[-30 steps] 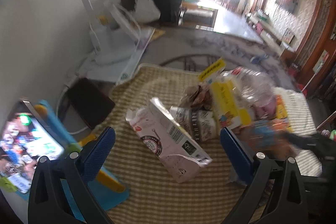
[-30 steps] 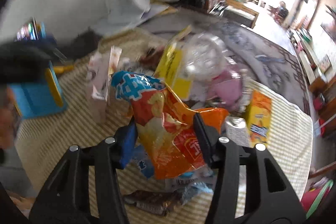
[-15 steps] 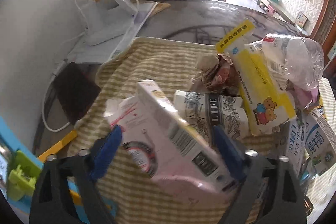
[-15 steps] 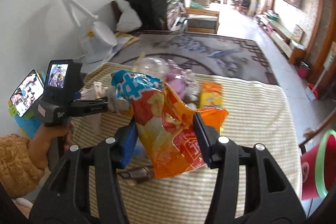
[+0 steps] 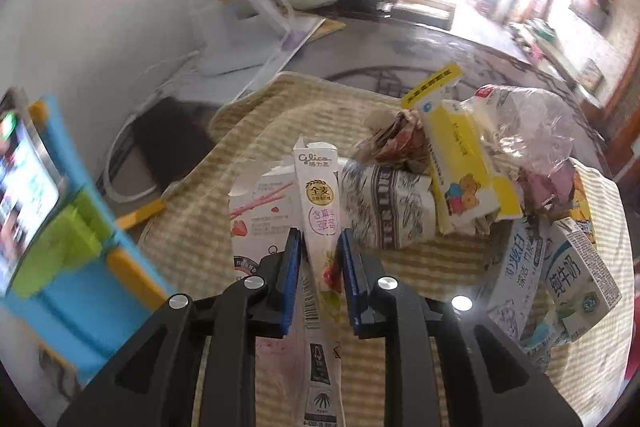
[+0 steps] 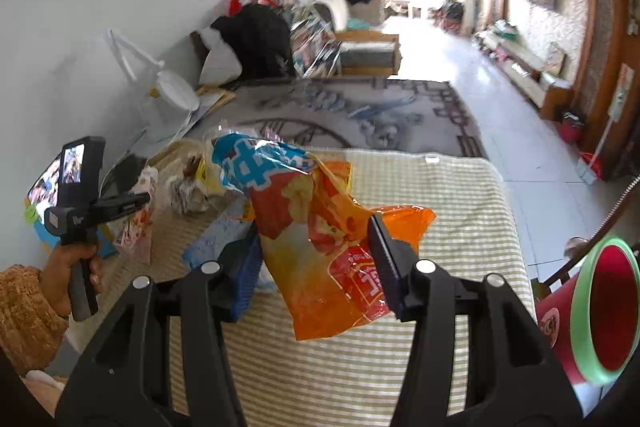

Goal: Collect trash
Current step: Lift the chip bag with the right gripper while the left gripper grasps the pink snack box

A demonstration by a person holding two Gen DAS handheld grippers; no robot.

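left tongs (image 5: 319, 259): jaws closing, blue pads on either side of a pink-and-white biscuit box (image 5: 318, 211), which stands on its narrow edge between them above the striped cloth (image 5: 192, 227) of the bench; the pads sit against the box's two faces. just to the right of the box lies the rest of the trash: a crumpled black-and-white paper cup (image 5: 384, 207), a yellow tissue pack (image 5: 460, 163), a clear plastic bag (image 5: 528, 123) and two milk cartons (image 5: 560, 267), all touching or overlapping in one heap. a blue and green toy stand with a screen (image 5: 48, 211) sits at the left edge of the bench.

right tongs (image 6: 316, 263): partly spread, pinching an orange and blue snack bag (image 6: 320, 227), held up off the cloth, its lower end hanging free below the pads. a red bin with a green rim (image 6: 592, 311) stands beside the bench at the lower right, its mouth tilted toward the camera. in the same view the person's left hand (image 6: 68, 275), in a brown knitted sleeve, grips the handle of the other tool at the heap.
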